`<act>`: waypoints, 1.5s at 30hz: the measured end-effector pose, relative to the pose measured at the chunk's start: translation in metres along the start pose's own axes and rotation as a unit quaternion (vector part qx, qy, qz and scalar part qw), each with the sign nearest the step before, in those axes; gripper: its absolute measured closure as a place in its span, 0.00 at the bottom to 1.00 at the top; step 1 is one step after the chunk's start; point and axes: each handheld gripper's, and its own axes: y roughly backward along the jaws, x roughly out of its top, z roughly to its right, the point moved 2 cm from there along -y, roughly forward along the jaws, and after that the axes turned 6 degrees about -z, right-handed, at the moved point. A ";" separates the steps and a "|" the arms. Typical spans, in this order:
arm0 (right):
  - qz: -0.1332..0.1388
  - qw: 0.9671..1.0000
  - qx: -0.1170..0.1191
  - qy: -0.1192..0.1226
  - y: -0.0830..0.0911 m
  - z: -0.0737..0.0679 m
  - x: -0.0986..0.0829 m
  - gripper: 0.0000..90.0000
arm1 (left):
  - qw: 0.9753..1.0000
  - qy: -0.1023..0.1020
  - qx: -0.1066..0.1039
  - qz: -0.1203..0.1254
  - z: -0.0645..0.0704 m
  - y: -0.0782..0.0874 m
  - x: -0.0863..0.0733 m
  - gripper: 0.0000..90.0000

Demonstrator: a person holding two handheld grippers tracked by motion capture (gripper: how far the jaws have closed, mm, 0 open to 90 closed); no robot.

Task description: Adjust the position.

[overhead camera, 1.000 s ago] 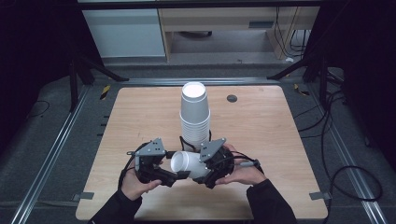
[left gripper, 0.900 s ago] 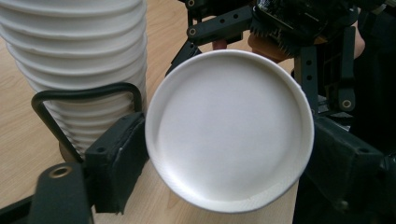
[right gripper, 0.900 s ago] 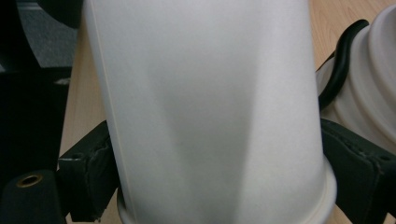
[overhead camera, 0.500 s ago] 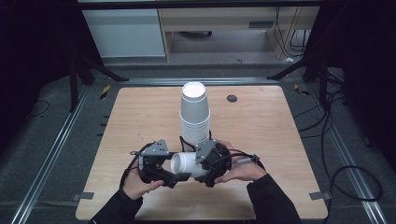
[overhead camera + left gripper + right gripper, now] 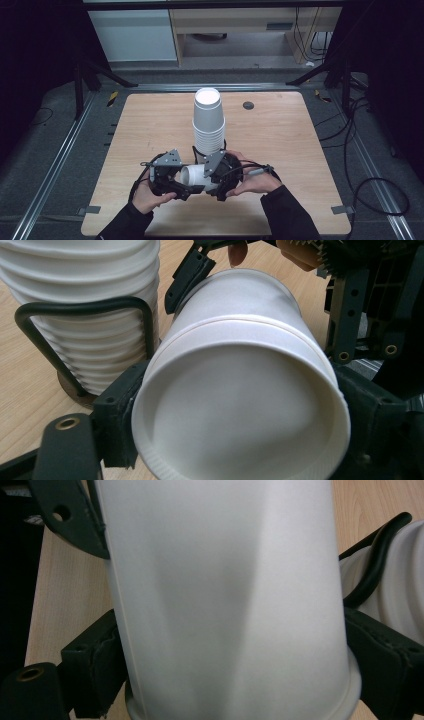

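Cup (image 5: pixel 192 175) lies sideways between your grippers, just in front of the stack (image 5: pixel 208 125). Your left gripper (image 5: pixel 240 440) grasps its rim end. Your right gripper (image 5: pixel 235 680) grasps its other end.

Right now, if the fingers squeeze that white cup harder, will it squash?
Probably: the white cup looks thin-walled and hollow, so likely light and easy to dent. Lying sideways between the left gripper and right gripper, it might roll if dropped.

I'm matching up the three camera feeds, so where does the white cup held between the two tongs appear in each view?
High view: the cup lies on its side near the table's front edge, between both tongs.
Left gripper view: its open mouth faces the camera at centre.
Right gripper view: its side wall runs up the middle.
Shared landmark: the cup stack in its black wire holder.
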 end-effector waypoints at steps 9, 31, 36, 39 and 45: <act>0.011 1.000 0.008 -0.007 -0.003 0.001 -0.001 0.07 | 1.000 0.003 0.001 0.000 0.000 0.001 0.000 0.23; 0.097 0.991 -0.004 -0.093 0.028 0.008 -0.038 0.04 | 1.000 -0.003 0.006 0.029 -0.012 0.016 -0.006 0.23; 0.130 0.983 -0.008 -0.129 0.035 0.008 -0.058 0.04 | 0.999 -0.002 0.003 0.049 -0.017 0.016 -0.008 0.23; 0.145 0.978 -0.007 -0.149 0.036 0.008 -0.067 0.04 | 0.998 -0.004 -0.003 0.063 -0.018 0.017 -0.009 0.23; 0.157 0.973 0.000 -0.170 0.032 0.005 -0.077 0.04 | 0.996 -0.020 -0.006 0.081 -0.016 0.016 -0.009 0.23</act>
